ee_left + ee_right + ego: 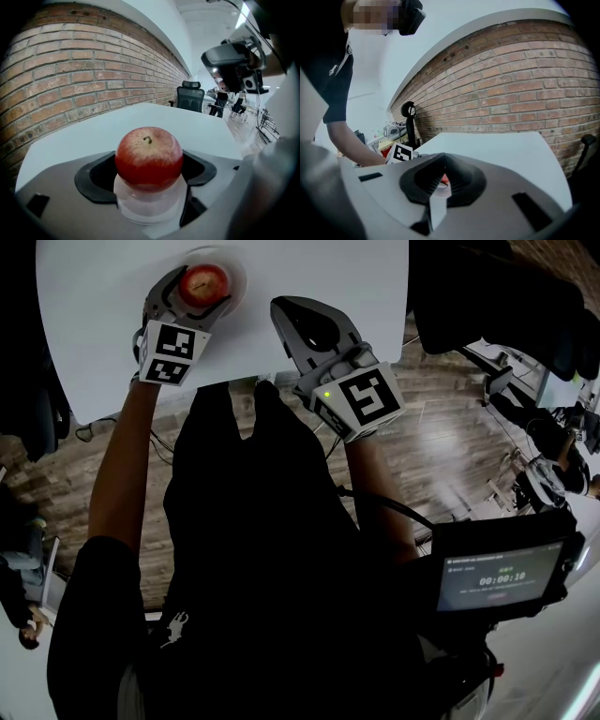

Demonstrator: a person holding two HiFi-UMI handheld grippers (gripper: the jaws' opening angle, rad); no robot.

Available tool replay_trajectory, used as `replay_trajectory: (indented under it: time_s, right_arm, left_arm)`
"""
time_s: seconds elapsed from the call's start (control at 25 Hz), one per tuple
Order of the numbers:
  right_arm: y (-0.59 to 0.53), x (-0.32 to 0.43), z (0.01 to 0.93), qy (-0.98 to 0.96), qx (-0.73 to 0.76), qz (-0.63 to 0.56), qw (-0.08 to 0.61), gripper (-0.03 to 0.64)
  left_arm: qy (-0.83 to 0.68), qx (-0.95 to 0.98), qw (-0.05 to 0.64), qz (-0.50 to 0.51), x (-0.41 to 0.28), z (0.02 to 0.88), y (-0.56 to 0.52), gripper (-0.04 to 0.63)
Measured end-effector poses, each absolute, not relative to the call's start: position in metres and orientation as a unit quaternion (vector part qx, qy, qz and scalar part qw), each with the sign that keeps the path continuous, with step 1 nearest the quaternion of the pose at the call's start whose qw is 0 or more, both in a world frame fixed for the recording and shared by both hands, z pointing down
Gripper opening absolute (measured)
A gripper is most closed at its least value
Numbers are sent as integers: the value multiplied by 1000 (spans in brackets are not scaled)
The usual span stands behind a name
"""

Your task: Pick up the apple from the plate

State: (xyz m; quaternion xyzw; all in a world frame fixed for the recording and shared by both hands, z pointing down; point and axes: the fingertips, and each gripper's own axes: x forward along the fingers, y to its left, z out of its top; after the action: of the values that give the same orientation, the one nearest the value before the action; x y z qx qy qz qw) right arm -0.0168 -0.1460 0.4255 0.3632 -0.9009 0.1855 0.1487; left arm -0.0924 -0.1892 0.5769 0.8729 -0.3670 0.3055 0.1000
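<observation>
A red apple [203, 280] with a short stem rests on a small clear plate [236, 268] at the far side of the white table [94, 324]. My left gripper [199, 292] reaches over the plate, and its black pads [96, 180] press both sides of the apple [149, 157], shut on it. The plate [147, 206] shows under the fruit. My right gripper [302, 310] hovers over bare table to the right of the plate, jaws shut and holding nothing. Through the slit of the right gripper [440, 180] a sliver of the apple [445, 178] shows.
A brick wall [93, 70] stands behind the table. An office chair [190, 96] sits past the table's far end. The table's near edge [244, 381] runs just under both grippers, with wooden floor [450, 456] beyond. A timer screen [502, 577] hangs at the lower right.
</observation>
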Motion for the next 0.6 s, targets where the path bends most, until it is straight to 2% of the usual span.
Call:
replay_trajectory:
  time_s: [0.6]
  right_arm:
    - [-152, -24, 420, -914, 348, 158, 138, 3]
  left_arm:
    - [-385, 870, 108, 288, -95, 567, -191, 407]
